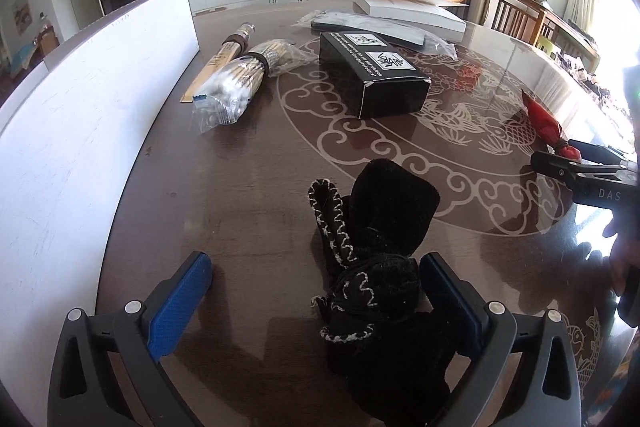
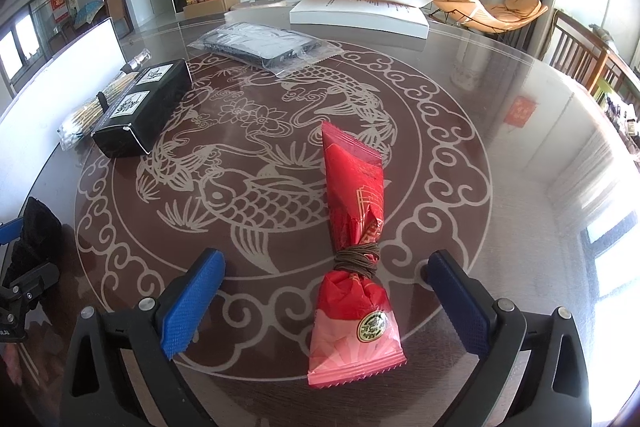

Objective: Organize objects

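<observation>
A black cloth pouch with white stitching (image 1: 376, 267) lies on the brown patterned table (image 1: 248, 179) between the open blue fingers of my left gripper (image 1: 316, 287), nearer the right finger. A red snack packet tied with brown cord (image 2: 356, 239) lies between the open fingers of my right gripper (image 2: 324, 291), touching neither. The packet (image 1: 544, 123) and the right gripper (image 1: 560, 163) also show at the right of the left wrist view. The pouch (image 2: 36, 235) shows at the left edge of the right wrist view.
A black box with white labels (image 1: 372, 75) (image 2: 140, 107), bagged cotton swabs (image 1: 236, 87), a bundle of sticks (image 1: 228, 55), a bagged dark item (image 2: 260, 45) and a white open box (image 2: 360, 11) lie farther back. A white board (image 1: 80, 115) stands along the left.
</observation>
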{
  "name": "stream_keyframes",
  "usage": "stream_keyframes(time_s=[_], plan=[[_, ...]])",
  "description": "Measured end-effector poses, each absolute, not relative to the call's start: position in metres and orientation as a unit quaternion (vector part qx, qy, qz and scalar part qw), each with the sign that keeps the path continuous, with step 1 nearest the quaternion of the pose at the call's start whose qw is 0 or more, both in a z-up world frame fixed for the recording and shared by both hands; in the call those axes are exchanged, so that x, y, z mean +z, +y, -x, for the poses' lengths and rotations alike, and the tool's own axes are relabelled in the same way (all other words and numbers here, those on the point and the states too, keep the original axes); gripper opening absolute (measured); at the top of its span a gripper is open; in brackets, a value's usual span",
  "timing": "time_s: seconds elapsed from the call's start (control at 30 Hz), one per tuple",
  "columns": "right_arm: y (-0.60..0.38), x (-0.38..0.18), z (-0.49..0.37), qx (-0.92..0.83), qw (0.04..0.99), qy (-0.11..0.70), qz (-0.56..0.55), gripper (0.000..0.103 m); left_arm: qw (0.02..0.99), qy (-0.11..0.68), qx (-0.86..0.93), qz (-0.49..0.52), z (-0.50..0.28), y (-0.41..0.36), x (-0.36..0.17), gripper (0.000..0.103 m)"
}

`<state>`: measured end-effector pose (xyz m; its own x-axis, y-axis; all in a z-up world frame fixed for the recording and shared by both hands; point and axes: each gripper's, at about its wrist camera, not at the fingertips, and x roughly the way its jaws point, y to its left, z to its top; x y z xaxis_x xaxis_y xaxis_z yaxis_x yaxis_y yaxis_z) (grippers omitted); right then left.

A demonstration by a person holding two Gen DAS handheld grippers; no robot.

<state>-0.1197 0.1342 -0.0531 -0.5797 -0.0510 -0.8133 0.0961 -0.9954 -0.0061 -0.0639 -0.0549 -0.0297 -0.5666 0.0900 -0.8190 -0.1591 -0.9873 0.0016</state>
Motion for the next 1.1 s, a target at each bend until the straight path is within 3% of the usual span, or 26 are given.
stream_keyframes(time_s=[1.1], plan=[[0.1343, -0.054, 0.1203, -0.888, 0.042, 0.025, -0.458, 0.103, 0.07, 0.037, 0.885, 0.46, 0.0632, -0.0555, -0.0295, 0.103]])
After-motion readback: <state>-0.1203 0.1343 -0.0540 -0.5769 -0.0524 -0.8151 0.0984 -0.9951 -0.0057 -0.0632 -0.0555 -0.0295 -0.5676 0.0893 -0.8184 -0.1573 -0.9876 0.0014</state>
